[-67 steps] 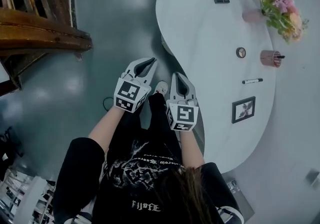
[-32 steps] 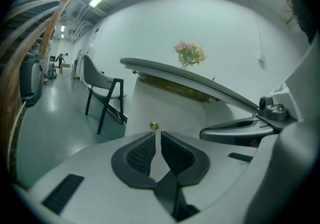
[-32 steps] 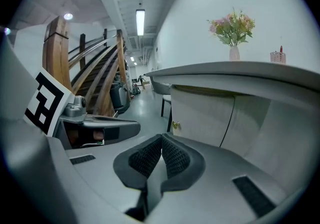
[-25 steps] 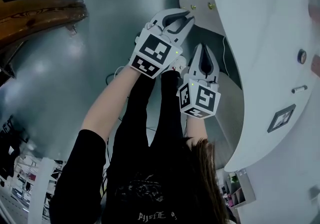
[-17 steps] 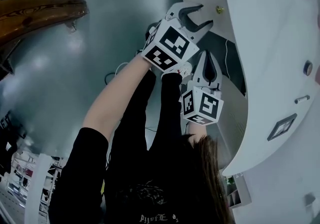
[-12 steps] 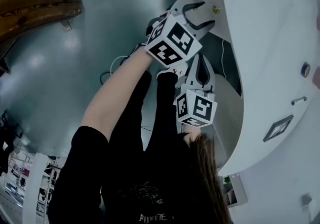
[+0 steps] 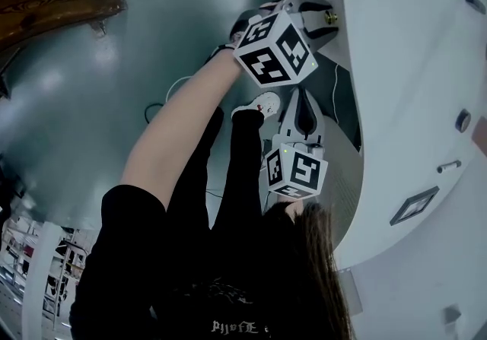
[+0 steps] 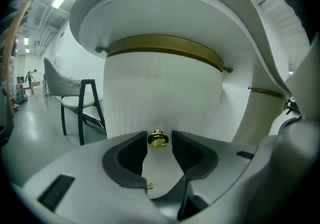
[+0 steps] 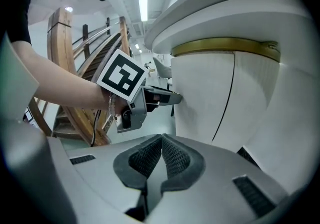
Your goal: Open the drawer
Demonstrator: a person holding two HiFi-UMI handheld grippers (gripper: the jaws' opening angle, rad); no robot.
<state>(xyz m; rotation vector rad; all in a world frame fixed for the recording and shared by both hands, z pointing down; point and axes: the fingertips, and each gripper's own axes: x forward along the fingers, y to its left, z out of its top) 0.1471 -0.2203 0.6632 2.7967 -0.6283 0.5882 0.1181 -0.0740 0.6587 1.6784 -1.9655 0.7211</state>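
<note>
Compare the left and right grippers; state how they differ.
Left white two-jaw gripper: jaws have just been closing yet stand apart, round brass drawer knob between them, not visibly clamped. Right white two-jaw gripper: jaws together, empty. The left reaches the ribbed white drawer front; the right hangs back from it. Both carry marker cubes.

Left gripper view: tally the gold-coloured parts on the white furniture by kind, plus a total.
gold knobs: 2 (the second sits lower and looks smaller)
gold bands: 2 (the second is at the far right)
Total: 4
</note>
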